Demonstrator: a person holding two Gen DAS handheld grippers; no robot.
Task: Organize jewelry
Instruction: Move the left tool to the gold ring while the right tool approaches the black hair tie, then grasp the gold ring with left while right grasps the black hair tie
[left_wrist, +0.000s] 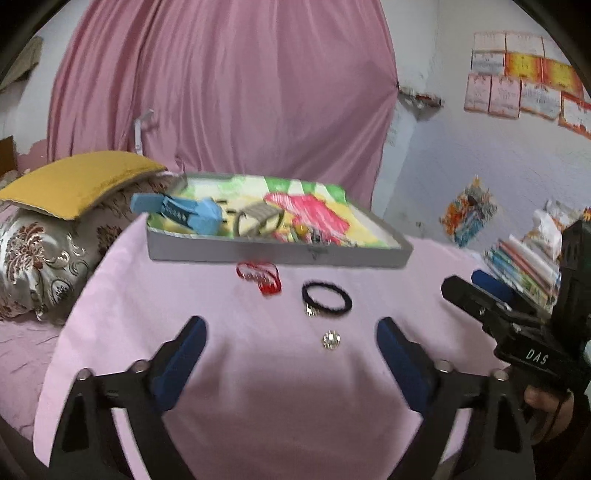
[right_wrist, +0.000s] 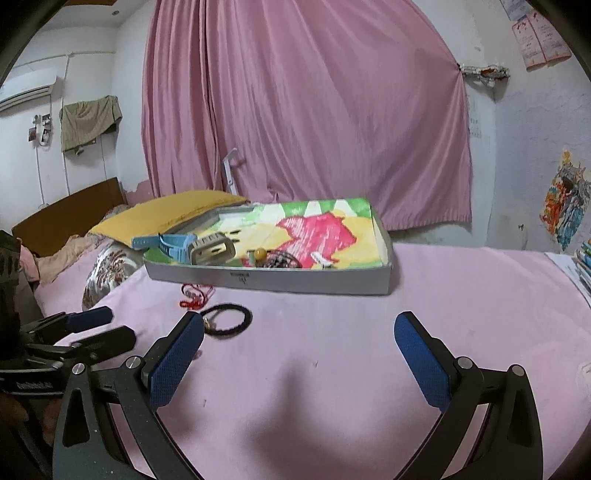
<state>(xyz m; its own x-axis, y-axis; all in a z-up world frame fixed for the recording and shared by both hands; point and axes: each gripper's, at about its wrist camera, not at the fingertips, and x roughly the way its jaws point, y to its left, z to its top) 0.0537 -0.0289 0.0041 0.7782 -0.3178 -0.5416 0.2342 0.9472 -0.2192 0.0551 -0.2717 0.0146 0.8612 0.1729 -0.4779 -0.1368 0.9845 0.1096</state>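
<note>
— Black braided bracelet (left_wrist: 327, 300) lies on the pink cloth (left_wrist: 258, 387) just before the grey tray (left_wrist: 280, 254), between a blurred red piece (left_wrist: 260, 277) and a small silver piece (left_wrist: 331, 340).

— Grippers?

— Left gripper (left_wrist: 291, 345) and right gripper (right_wrist: 299, 345): jaws apart, empty. "DAS" reads on the right one; the tray's label is illegible.

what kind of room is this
Most likely a bedroom: a bed with a pink sheet, pillows at its head, a wooden headboard, and a pink curtain behind.
</note>
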